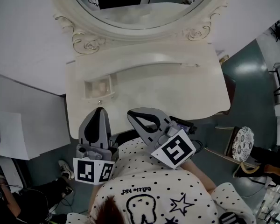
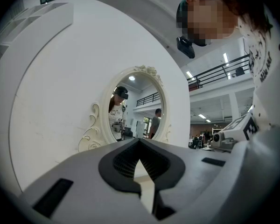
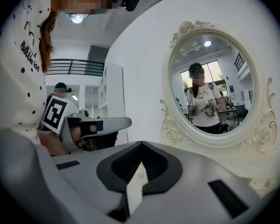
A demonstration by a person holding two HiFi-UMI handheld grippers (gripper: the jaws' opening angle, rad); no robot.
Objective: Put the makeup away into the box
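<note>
Cabinet (image 1: 9, 134), white, is standing at the head view's 9 o'clock edge, and a shoe (image 1: 65, 168) is lying on the floor (image 1: 247, 97) at 8 o'clock. The table (image 1: 177, 87), pale and bare across most of its top, is filling the centre. The oval mirror (image 1: 140, 6) in its scrolled frame is rising at 12 o'clock. The box (image 1: 100, 87), a small open recess, is sitting at the table's left front, with a knob (image 1: 99, 102) just under it. Makeup is not showing clearly in any view, and what the box is holding cannot be told.

The left gripper (image 1: 99, 111) is pointing over the table's front edge. Its tip is lying just at 6 o'clock of the knob and the box, so the box's front wall is standing straight ahead of it. Its jaws are pressing together with nothing between them, leaving only a sliver of light in the left gripper view. The right gripper (image 1: 130, 113) is hanging just at 3 o'clock of the left one and is angling toward 10 o'clock. Its jaws are likewise closing on nothing, and in the right gripper view the mirror is looming at 2 o'clock. The person's dotted shirt (image 1: 144, 190) is crowding 6 o'clock behind both tools. A stool (image 1: 243, 143) with a spotted seat is standing well apart at 4 o'clock.
</note>
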